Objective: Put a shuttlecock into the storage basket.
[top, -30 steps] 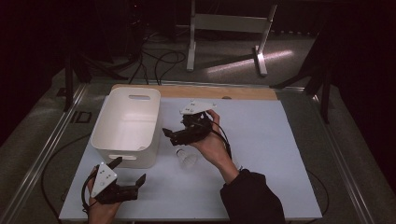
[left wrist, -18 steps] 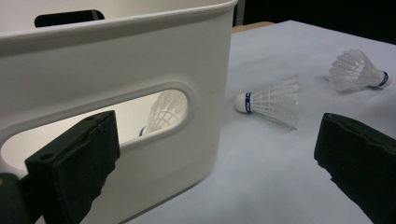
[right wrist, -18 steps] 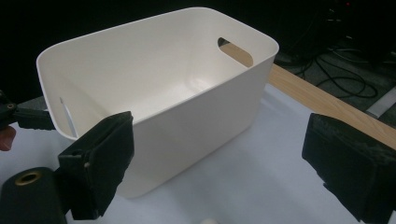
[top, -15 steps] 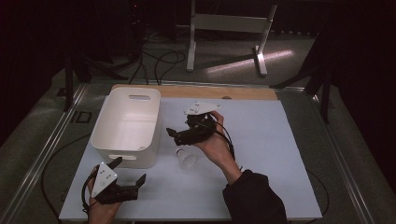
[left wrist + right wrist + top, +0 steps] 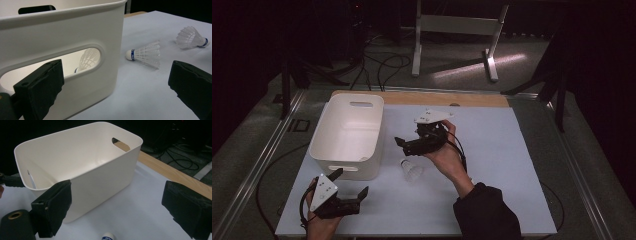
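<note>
From the high view, a white table (image 5: 512, 165) with a wooden strip along its far edge stands in a dark room (cables and a white metal stand lie on the grey floor beyond). The white bin (image 5: 348, 134) sits at the table's left. The right gripper (image 5: 404, 145) hovers just beside it, jaws apart, above a shuttlecock (image 5: 411, 170) lying on the table. The left gripper (image 5: 349, 192) rests near the front edge, jaws spread.

In the left gripper view, 2 shuttlecocks lie on the white surface, and 1 more shows through the bin's handle slot.

In the right gripper view, the wide-open jaws frame the bin, with a blue-banded cork below.
</note>
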